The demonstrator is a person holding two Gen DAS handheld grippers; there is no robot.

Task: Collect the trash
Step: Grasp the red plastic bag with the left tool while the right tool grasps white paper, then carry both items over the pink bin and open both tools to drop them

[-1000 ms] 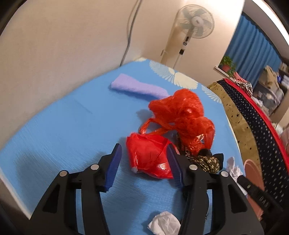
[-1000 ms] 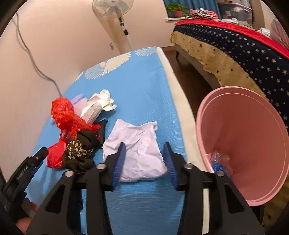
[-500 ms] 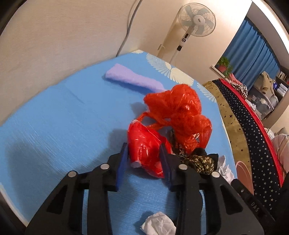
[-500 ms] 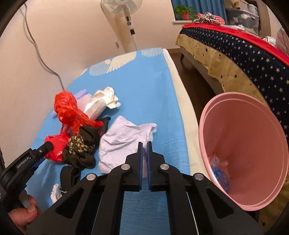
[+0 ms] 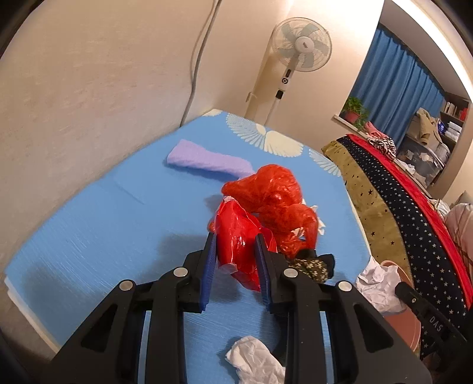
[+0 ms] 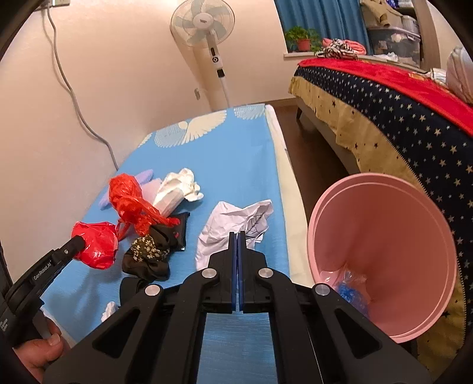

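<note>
My left gripper (image 5: 236,239) has its blue fingers (image 5: 210,260) clamped on the red plastic bag (image 5: 236,245), which bulges between the pads; the jaws have just been closing on it. From my right wrist view the same bag (image 6: 96,248) shows at the tip of the left gripper, above the blue mat (image 6: 236,165), with my left hand (image 6: 38,351) low in the corner gripping the handle. Trailing from that bag is a second, crumpled red bag (image 5: 275,198), lying against a dark floral cloth (image 6: 147,251) and a lavender cloth (image 5: 204,159) farther back toward the wall. My right gripper (image 6: 237,236) has its fingers (image 6: 233,251) pressed together on the near edge of the crumpled white paper (image 6: 233,224), which carries a black line drawing and rises from the mat to meet the tips; these jaws have just been closing too. A bundle of white tissue (image 6: 177,189) sits beyond the red bags, and a small white wad (image 5: 254,357) lies on the mat below my left gripper. The pink bin (image 6: 384,265) stands beside the mat on my right, tipped toward the camera, with some blue and clear plastic in its bottom. Behind it is a bed with a star-patterned cover (image 6: 399,118), and a standing fan (image 6: 207,26) at the far wall.
</note>
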